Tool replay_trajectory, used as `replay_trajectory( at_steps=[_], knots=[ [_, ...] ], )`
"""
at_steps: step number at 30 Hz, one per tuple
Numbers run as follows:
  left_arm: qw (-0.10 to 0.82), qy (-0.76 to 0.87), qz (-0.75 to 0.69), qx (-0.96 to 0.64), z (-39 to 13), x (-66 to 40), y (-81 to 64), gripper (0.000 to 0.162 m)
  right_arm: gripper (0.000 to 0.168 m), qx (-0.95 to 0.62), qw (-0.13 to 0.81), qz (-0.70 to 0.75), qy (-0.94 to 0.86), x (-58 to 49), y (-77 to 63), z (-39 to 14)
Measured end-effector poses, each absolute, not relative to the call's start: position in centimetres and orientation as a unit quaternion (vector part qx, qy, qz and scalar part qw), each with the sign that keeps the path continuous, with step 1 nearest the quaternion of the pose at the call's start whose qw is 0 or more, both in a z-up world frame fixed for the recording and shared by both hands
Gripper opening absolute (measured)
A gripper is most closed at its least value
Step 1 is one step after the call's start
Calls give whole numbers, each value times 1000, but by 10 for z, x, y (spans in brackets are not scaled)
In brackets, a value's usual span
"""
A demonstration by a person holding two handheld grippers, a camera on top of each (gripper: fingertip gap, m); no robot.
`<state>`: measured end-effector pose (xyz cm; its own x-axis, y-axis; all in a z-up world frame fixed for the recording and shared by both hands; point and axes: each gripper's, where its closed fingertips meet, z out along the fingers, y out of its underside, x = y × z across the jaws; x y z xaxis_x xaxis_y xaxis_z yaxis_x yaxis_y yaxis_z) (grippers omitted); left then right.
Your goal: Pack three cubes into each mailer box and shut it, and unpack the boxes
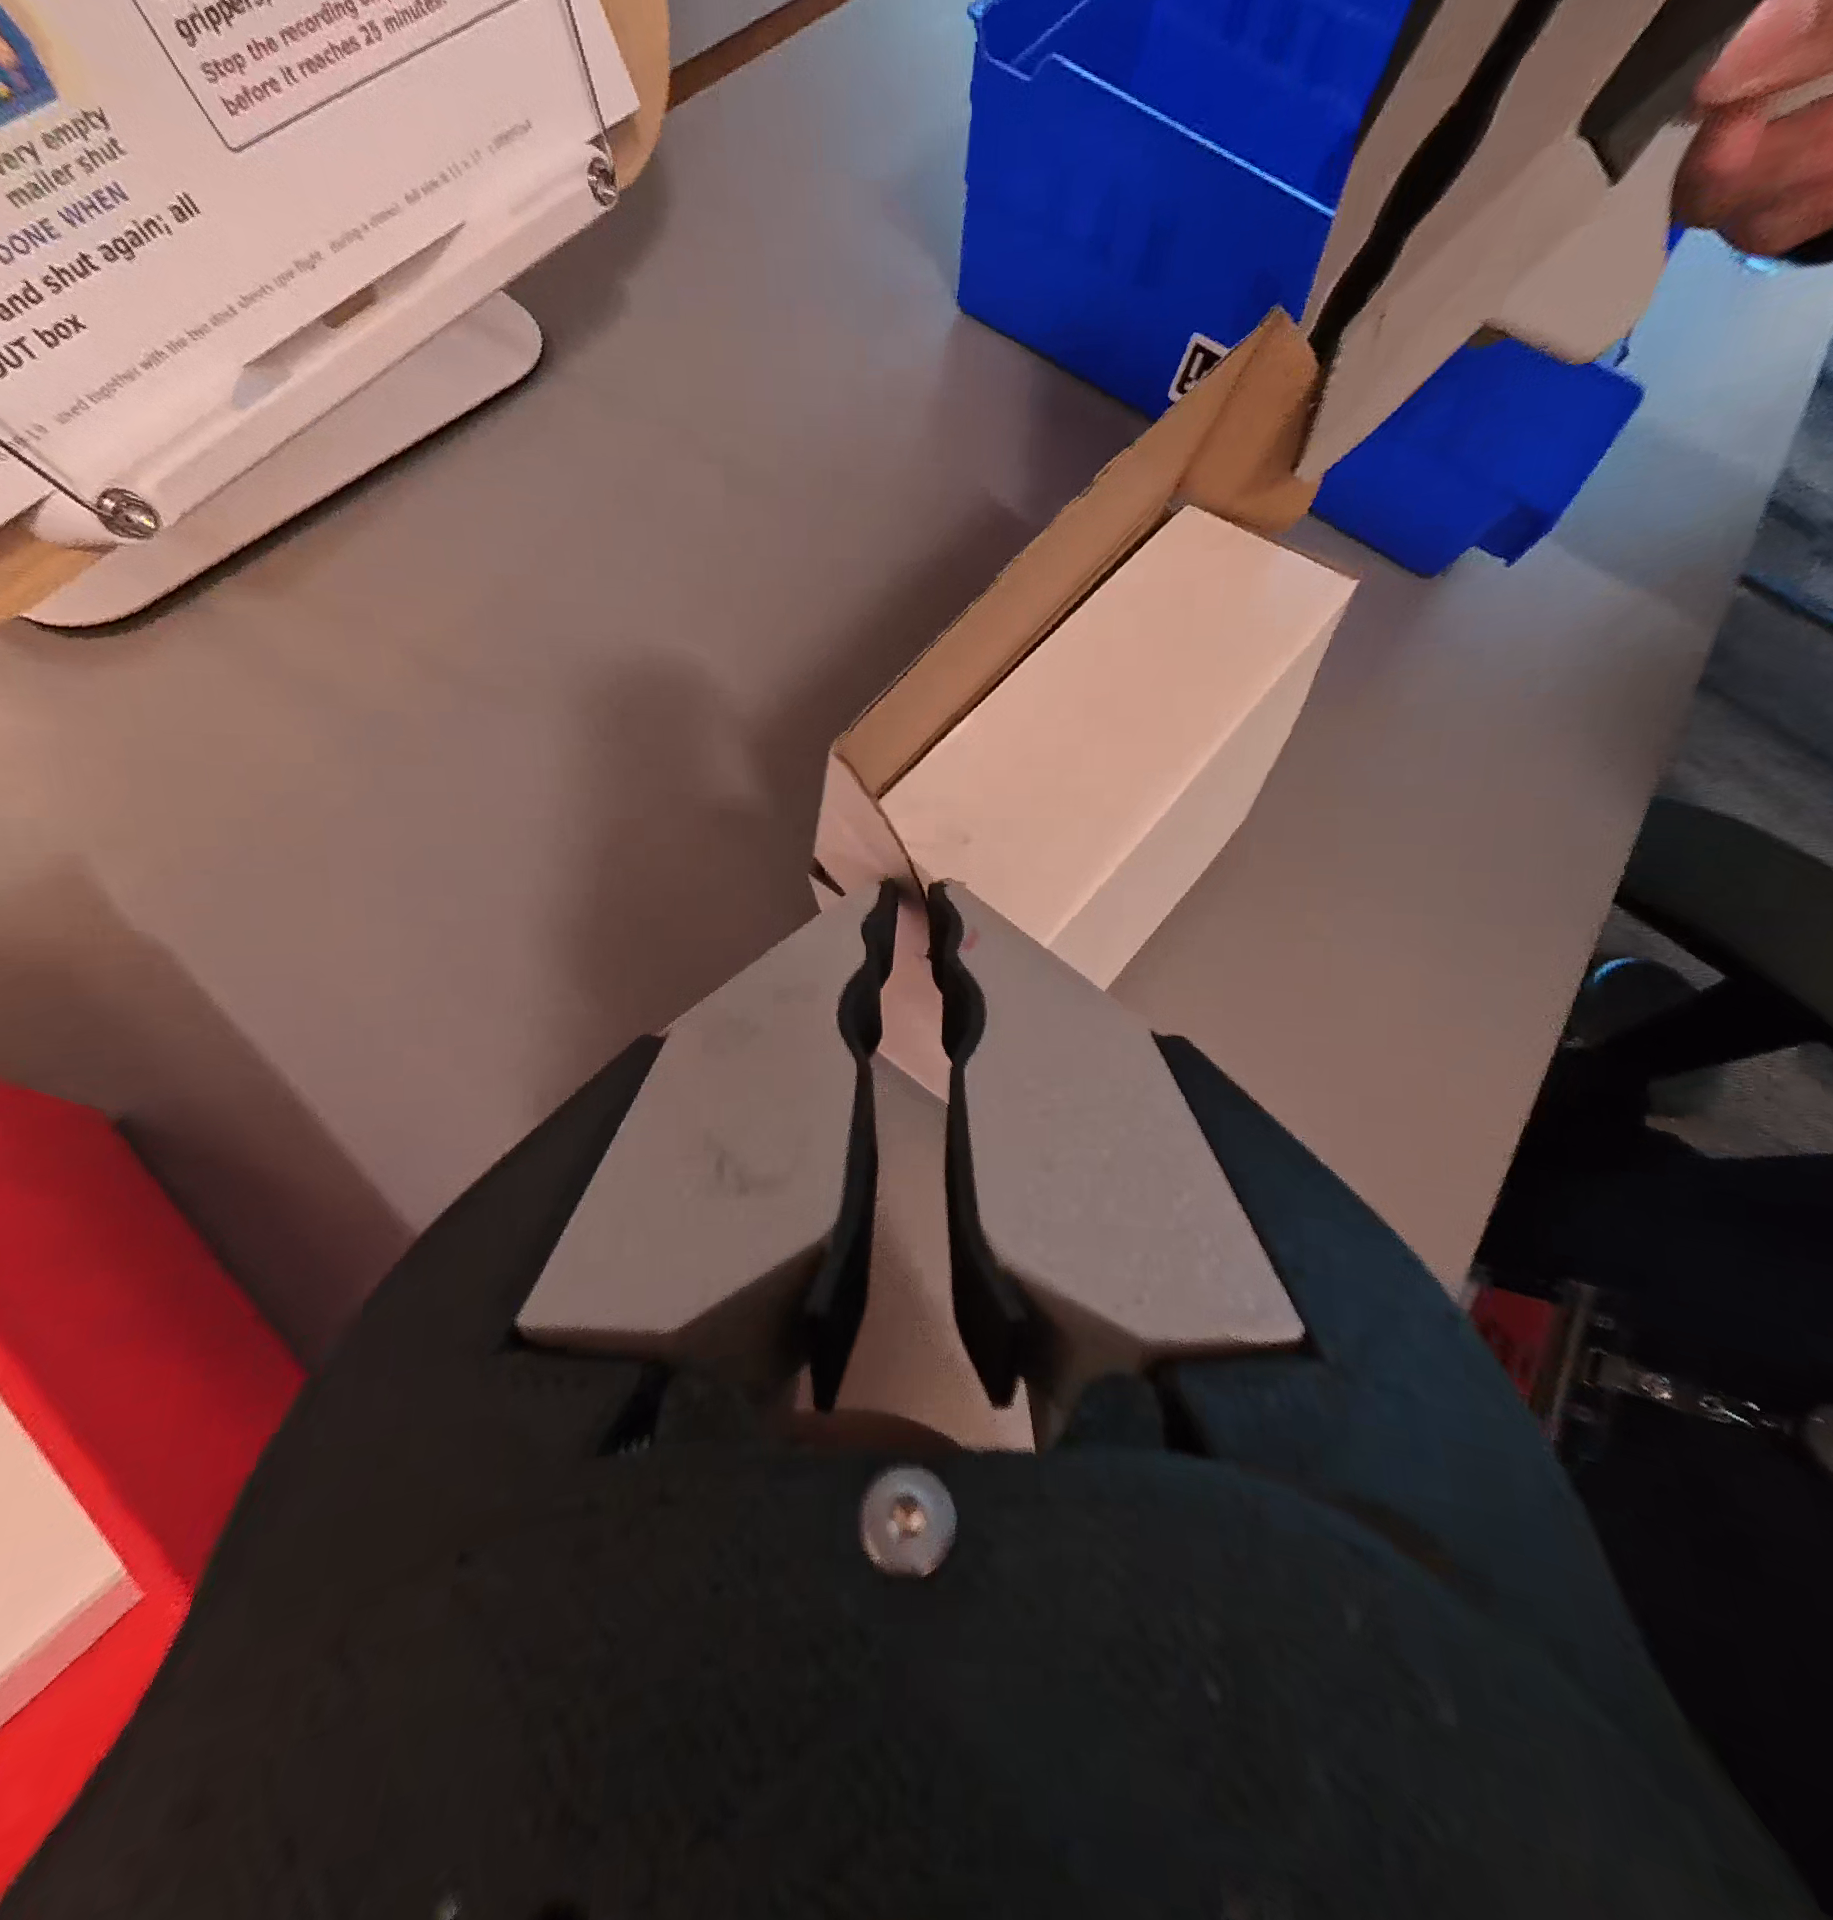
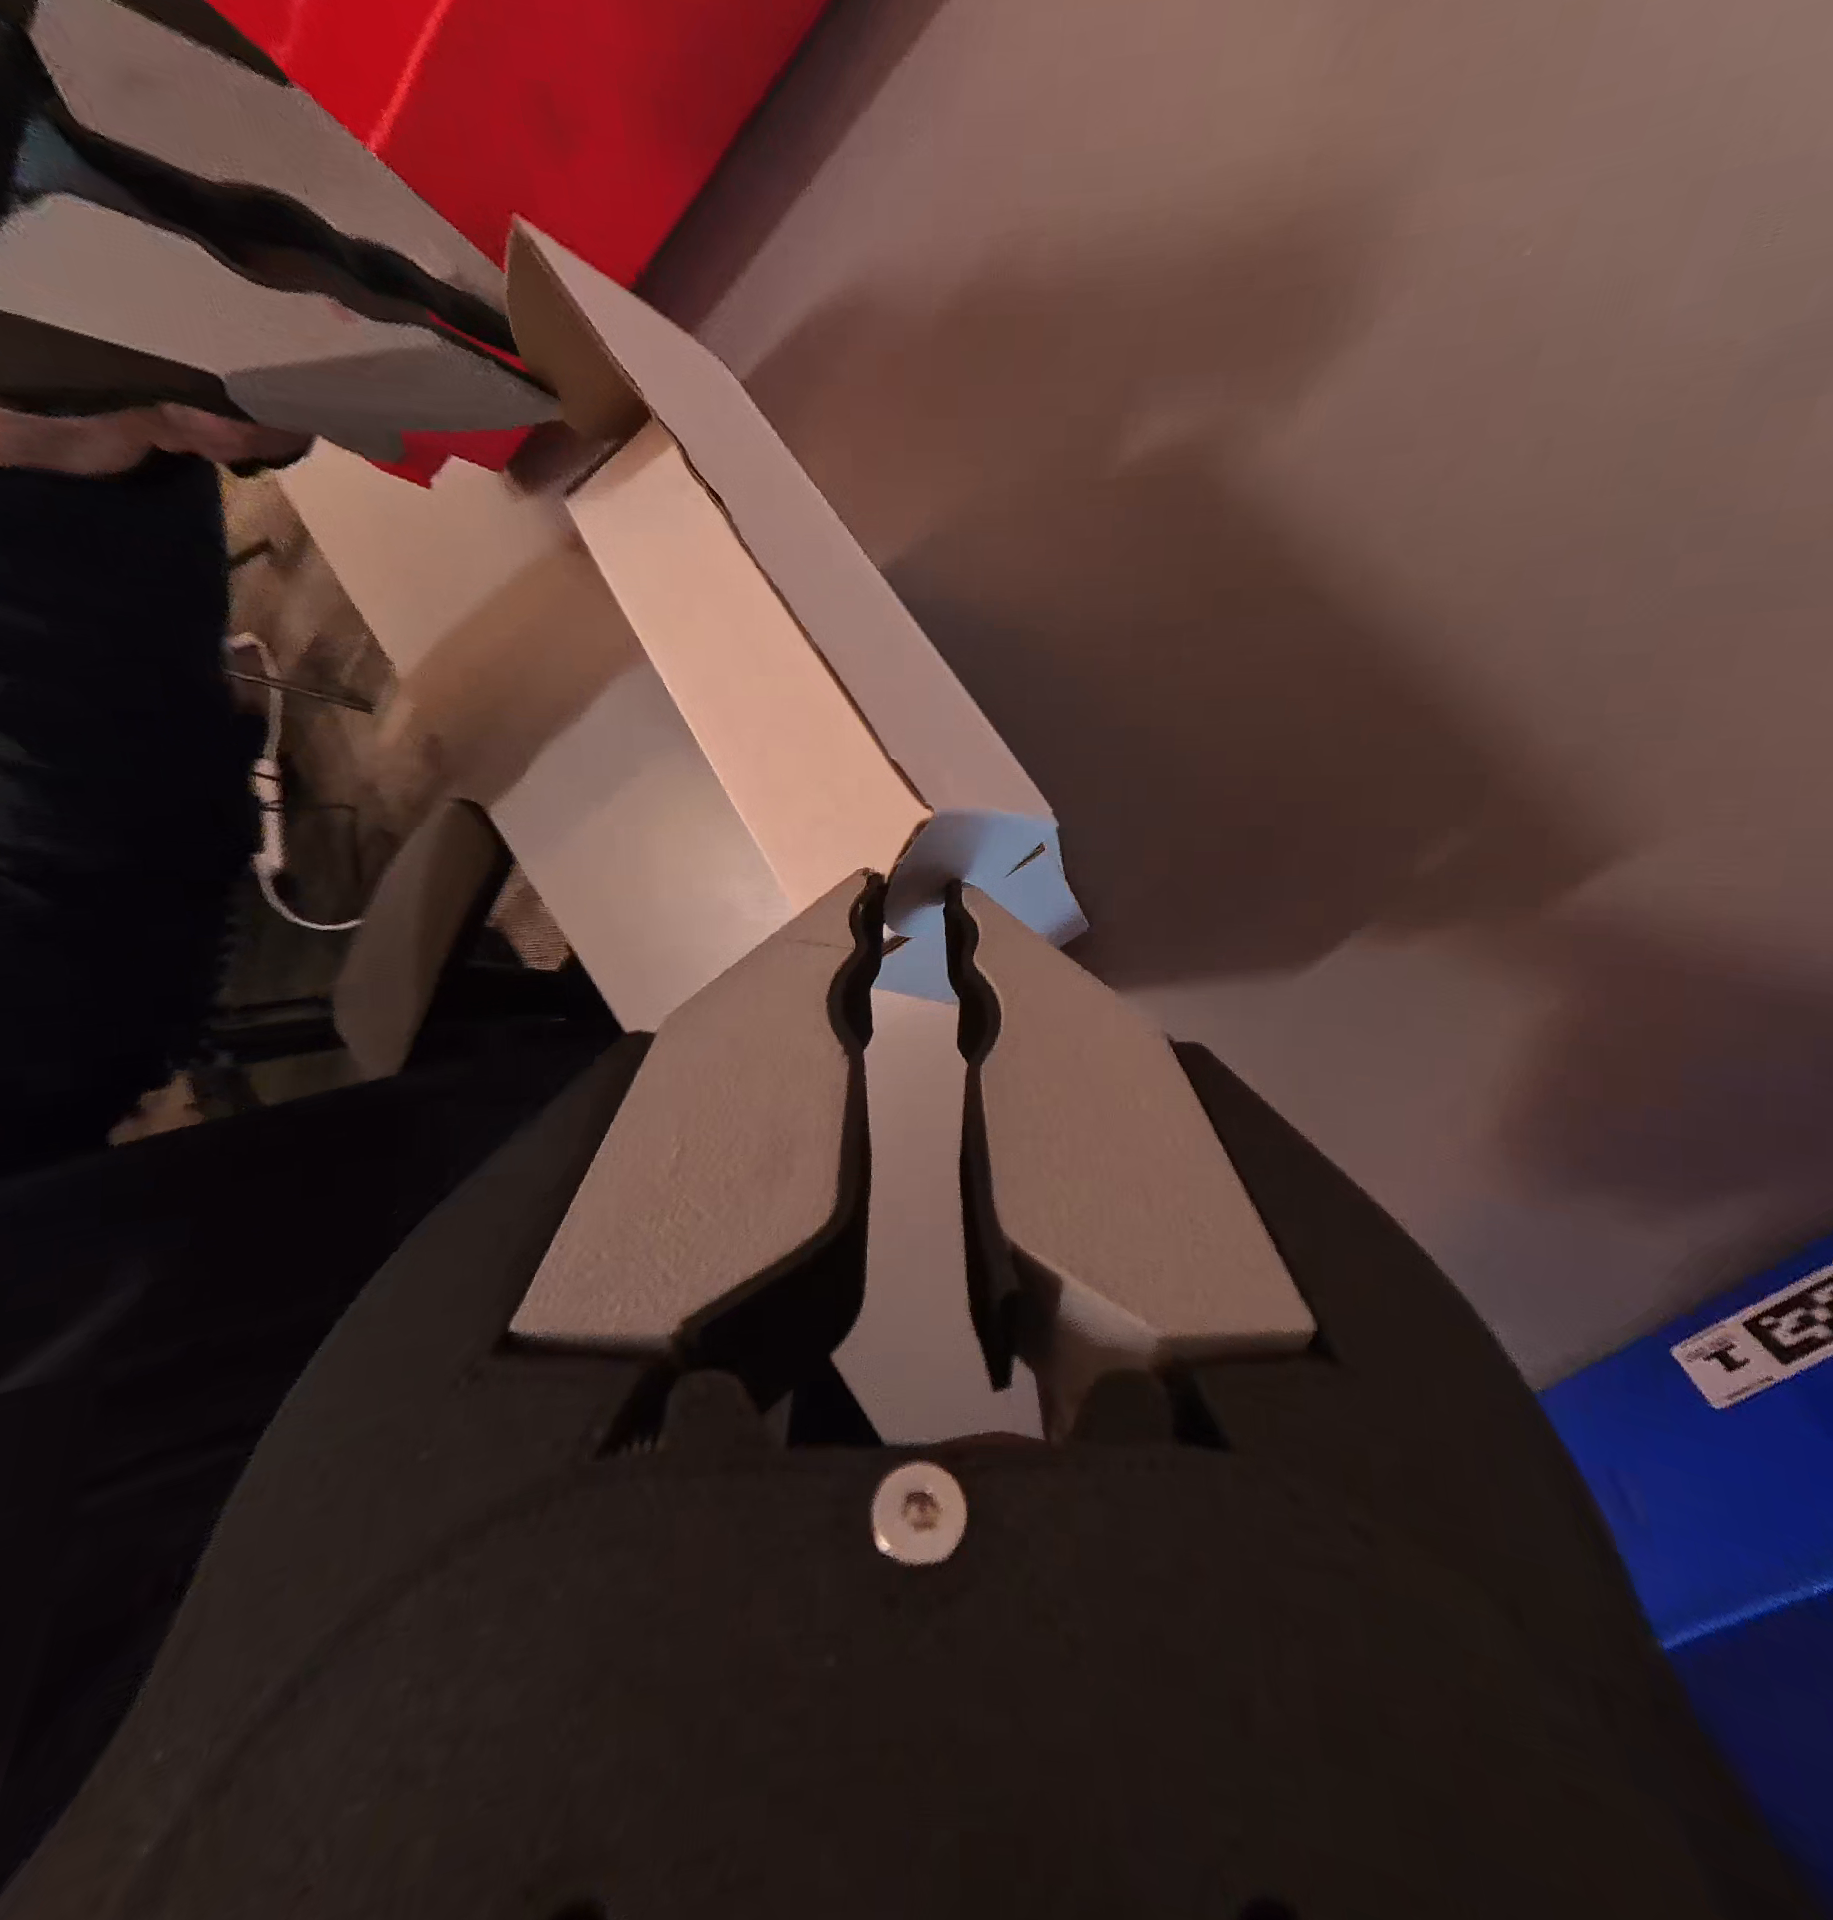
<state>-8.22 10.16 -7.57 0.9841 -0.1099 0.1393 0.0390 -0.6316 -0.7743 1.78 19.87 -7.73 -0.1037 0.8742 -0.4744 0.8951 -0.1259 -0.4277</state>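
Left tool (image 1: 910, 891) pinching one end flap of the white mailer box (image 1: 1104, 727); right tool (image 2: 910, 888) pinching the opposite flap, box above the grey counter (image 1: 476, 727). Blue bin (image 1: 1130, 208) bears a printed label (image 2: 1774, 1335); instruction sheet (image 1: 164, 208) behind.

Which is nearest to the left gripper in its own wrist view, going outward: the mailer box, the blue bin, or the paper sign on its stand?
1. Mailer box: at the left gripper tips, just ahead.
2. Blue bin: beyond the box, upper right.
3. Paper sign: upper left; close to the bin's range, so this order is uncertain.
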Motion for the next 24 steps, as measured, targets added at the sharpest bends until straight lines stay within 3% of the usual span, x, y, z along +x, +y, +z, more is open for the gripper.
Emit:
replay_trajectory(
  at_steps=[12,20,24],
  knots=[
    [446,-7,-171,-878,-68,-67,103,4,6,685,-131,-349,626,6,222,-64],
    [458,-14,-170,-872,-67,-70,108,4,6,675,-142,-348,635,12,222,-74],
    [463,-6,-88,-882,-75,-76,102,2,4,681,-122,-363,624,15,222,-83]
  ],
)
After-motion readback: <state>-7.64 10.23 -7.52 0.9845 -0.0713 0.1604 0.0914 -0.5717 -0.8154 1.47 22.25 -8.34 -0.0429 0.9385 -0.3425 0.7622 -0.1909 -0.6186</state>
